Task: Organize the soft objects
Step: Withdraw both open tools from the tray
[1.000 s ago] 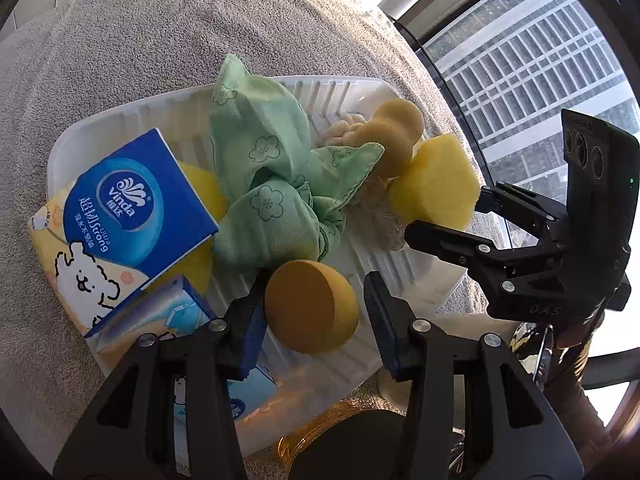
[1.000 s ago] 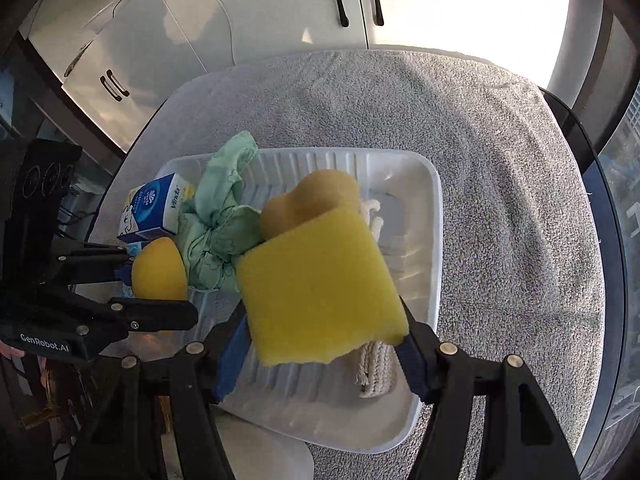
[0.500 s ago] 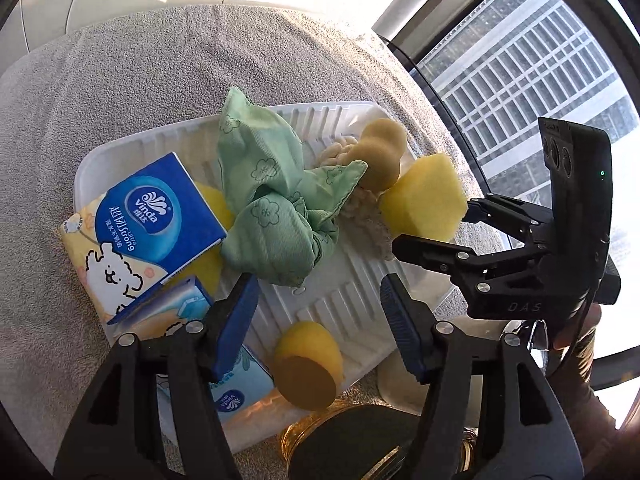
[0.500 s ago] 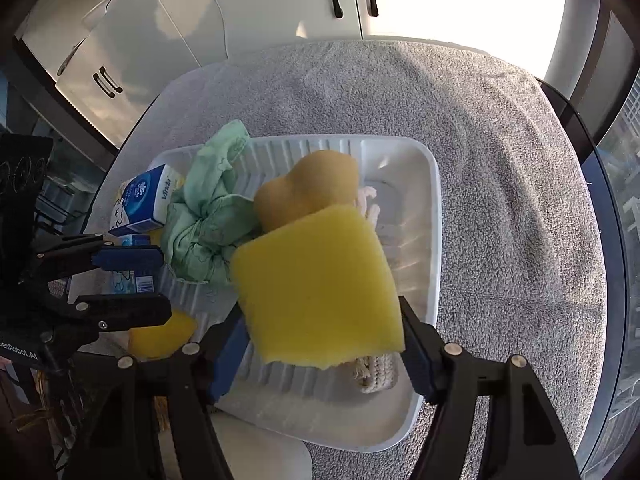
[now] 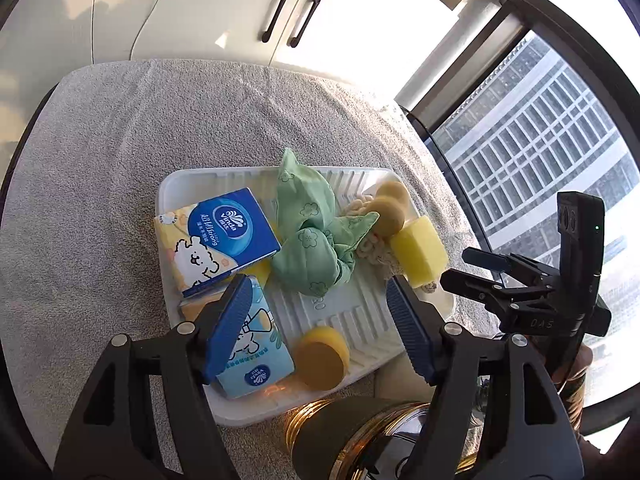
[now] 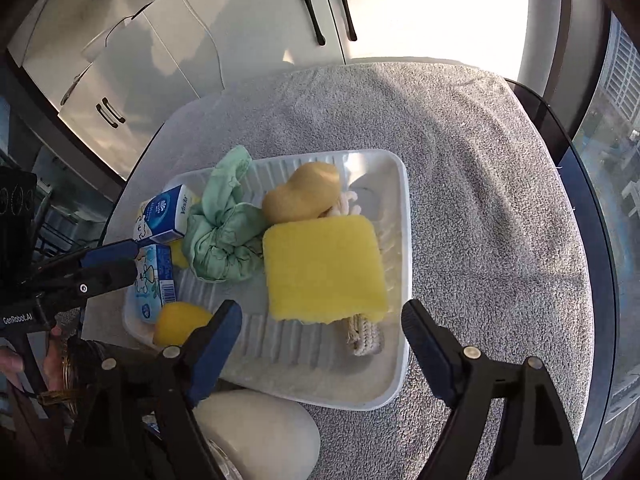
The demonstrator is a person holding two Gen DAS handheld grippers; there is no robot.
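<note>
Yellow sponge (image 6: 324, 266) lies flat in the tray (image 6: 400, 208) just ahead of our right claw (image 6: 320, 326), both claws empty, jaws opening.

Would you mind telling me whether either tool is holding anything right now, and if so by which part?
Nothing is held. The left tool and right tool are both opening with nothing between the jaws; the round sponge and yellow rectangular sponge lie in the white tray.

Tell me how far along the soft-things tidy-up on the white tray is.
It looks nearly done: the round sponge, yellow block sponge, green cloth and tissue packs all lie in the white tray. Both the left gripper and right gripper are opening with nothing between them. No soft item shows outside the tray.
</note>
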